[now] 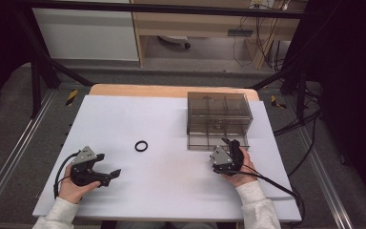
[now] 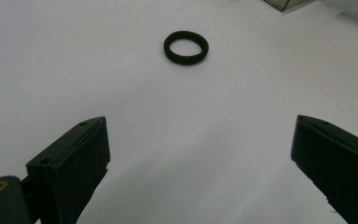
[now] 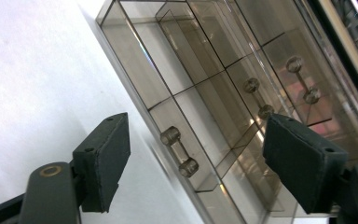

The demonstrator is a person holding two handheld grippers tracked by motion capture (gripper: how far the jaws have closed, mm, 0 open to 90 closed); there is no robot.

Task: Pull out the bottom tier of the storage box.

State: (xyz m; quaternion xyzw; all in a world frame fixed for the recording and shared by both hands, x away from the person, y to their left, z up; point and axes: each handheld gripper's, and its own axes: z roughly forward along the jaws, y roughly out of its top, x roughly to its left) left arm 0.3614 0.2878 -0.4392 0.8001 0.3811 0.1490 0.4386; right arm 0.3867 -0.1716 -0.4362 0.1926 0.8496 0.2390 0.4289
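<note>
Where the person's left hand (image 1: pixel 71 188) rests at the near left of the table, the left gripper (image 1: pixel 108 168) lies low over the white tabletop (image 1: pixel 171 186) with its jaws spread wide and nothing between them. In the left gripper view the two black jaws stand far apart at the bottom corners, bare white surface in the gap. Ahead of them, well apart from the tips, a small black ring (image 2: pixel 186 47) lies flat on the table; in the high view the same ring (image 1: pixel 141 146) sits near the middle of the tabletop, up and to the right of that gripper.

At the near right, the right hand (image 1: pixel 240 174) holds the right gripper (image 1: pixel 231 143), which points away from the person toward a smoky transparent drawer box (image 1: pixel 218 120). Its jaws are also wide apart and empty. In the right gripper view they frame the front of the box (image 3: pixel 205 93), whose lowest drawer is drawn partway out; a clear bar handle (image 3: pixel 179 151) on that drawer front lies between the jaws, nearer the left one, not touched by either. Two more handles (image 3: pixel 258 99) show on the drawers beyond. The box stands at the far right of the tabletop, just beyond the right gripper's tips.

A cable (image 1: pixel 271 183) trails from the right gripper toward the table's near right edge.
</note>
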